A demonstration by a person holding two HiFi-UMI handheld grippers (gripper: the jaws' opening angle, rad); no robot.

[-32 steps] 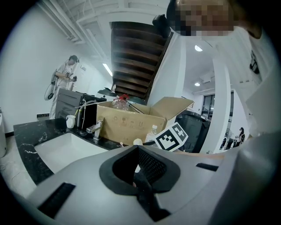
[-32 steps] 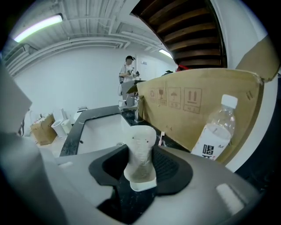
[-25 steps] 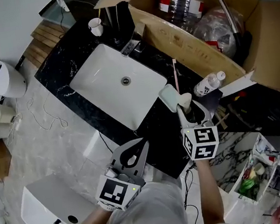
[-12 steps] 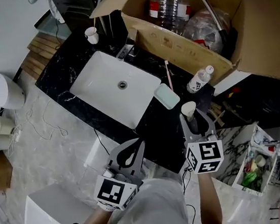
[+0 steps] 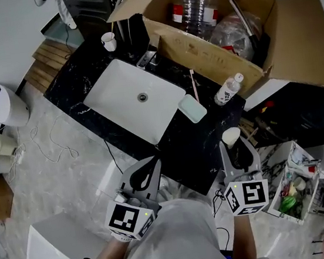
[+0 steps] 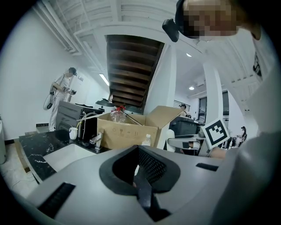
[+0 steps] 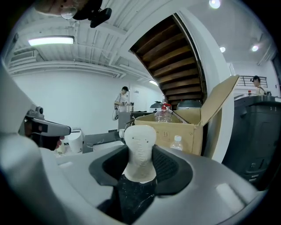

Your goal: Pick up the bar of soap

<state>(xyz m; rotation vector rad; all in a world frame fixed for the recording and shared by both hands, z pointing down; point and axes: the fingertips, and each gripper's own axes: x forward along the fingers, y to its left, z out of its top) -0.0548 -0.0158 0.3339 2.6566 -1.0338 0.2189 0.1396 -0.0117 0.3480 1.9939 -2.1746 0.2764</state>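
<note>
The bar of soap (image 5: pixel 231 136) is cream and oval, and my right gripper (image 5: pixel 236 149) is shut on it, holding it in the air off the counter's near edge. In the right gripper view the soap (image 7: pixel 140 150) stands upright between the dark pads (image 7: pixel 165 165). The pale green soap dish (image 5: pixel 192 109) lies bare on the black counter (image 5: pixel 181 141), to the right of the sink. My left gripper (image 5: pixel 147 178) hangs shut and holds nothing, low at the counter's near edge; its jaws (image 6: pixel 139 178) meet in the left gripper view.
A white sink (image 5: pixel 134 100) with a faucet (image 5: pixel 148 57) is set in the counter. Behind it stand a white cup (image 5: pixel 108 41) and an open cardboard box (image 5: pixel 239 39) with a large plastic bottle inside. A small bottle (image 5: pixel 228 90) stands by the box. A basket (image 5: pixel 291 189) sits lower right.
My right gripper has drawn back from the soap dish toward me, carrying the soap up and off the counter. The dish is left bare. The left gripper has barely moved.
</note>
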